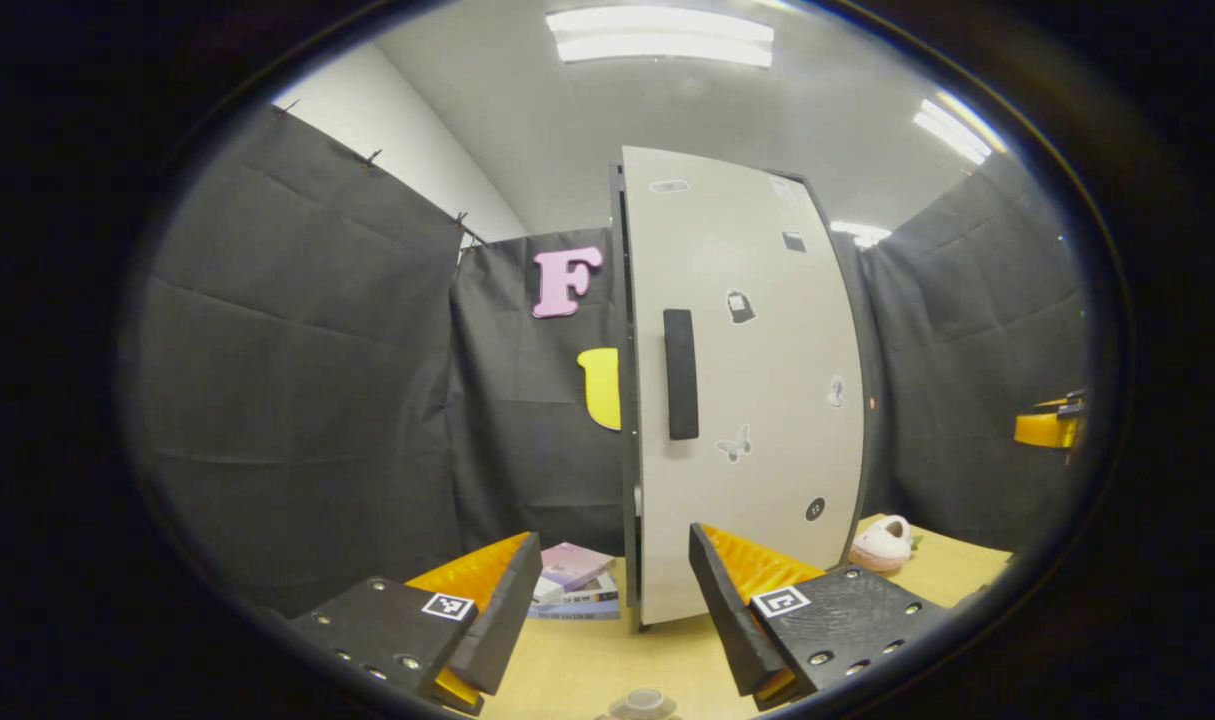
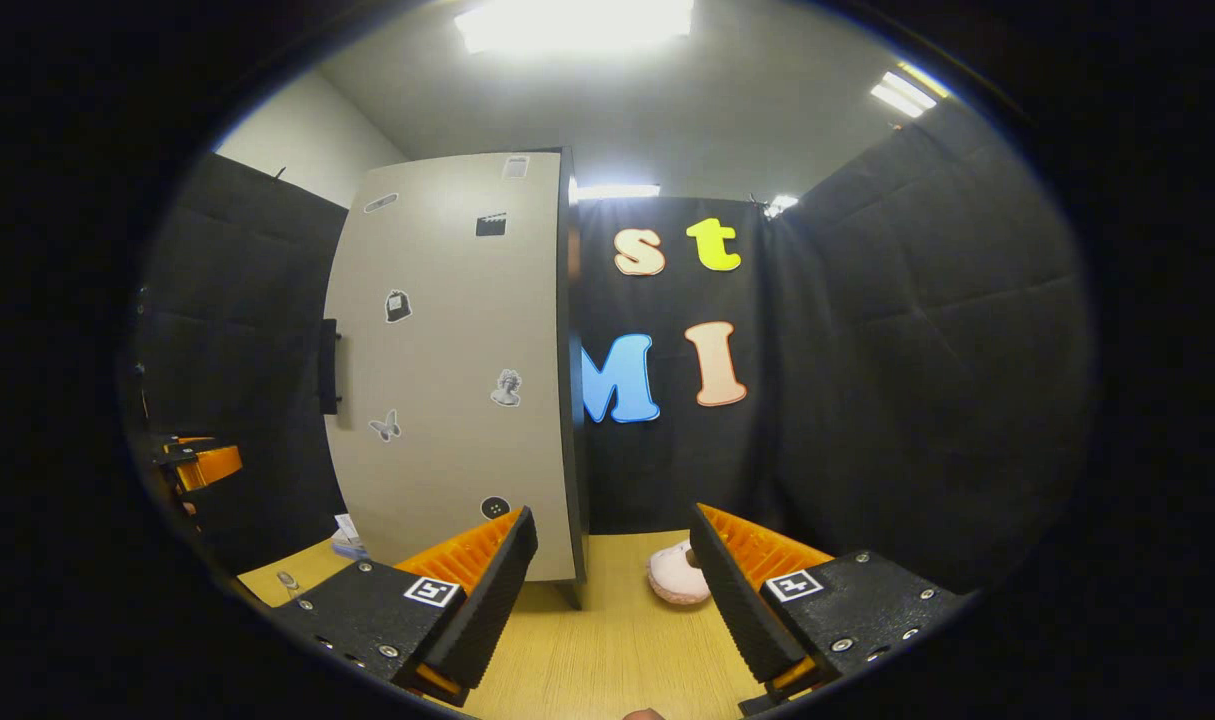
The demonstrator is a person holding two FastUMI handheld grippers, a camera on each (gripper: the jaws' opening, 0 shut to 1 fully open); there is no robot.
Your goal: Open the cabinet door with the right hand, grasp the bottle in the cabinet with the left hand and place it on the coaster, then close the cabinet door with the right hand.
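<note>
In the left gripper view a tall pale cabinet (image 1: pixel 742 390) stands upright on the light wooden surface (image 1: pixel 607 665), its door (image 1: pixel 757 330) shut flush against the dark frame. A dark vertical handle (image 1: pixel 680 374) sits near the door's left edge, about halfway up. Small stickers dot the door face, among them a butterfly shape below the handle level and a round dark one low down. The bottle cannot be seen with the door shut.

The left gripper (image 1: pixel 615 615) hangs low in front of the cabinet, its fingers spread wide with nothing between them. Behind its left finger a small stack of books (image 1: pixel 577 585) lies on the surface just beside the cabinet's left side. To the right of the cabinet's base rests a pink plush slipper (image 1: pixel 882 543). At the bottom edge a small round grey object (image 1: pixel 644 703) sits on the surface; whether it is the coaster I cannot tell.

In the right gripper view the cabinet (image 2: pixel 447 370) appears from its other side, the handle (image 2: pixel 328 366) at the far left edge of the door. The right gripper (image 2: pixel 612 600) faces the cabinet's right corner, fingers spread apart and empty, with the slipper (image 2: pixel 677 575) between them farther back.
</note>
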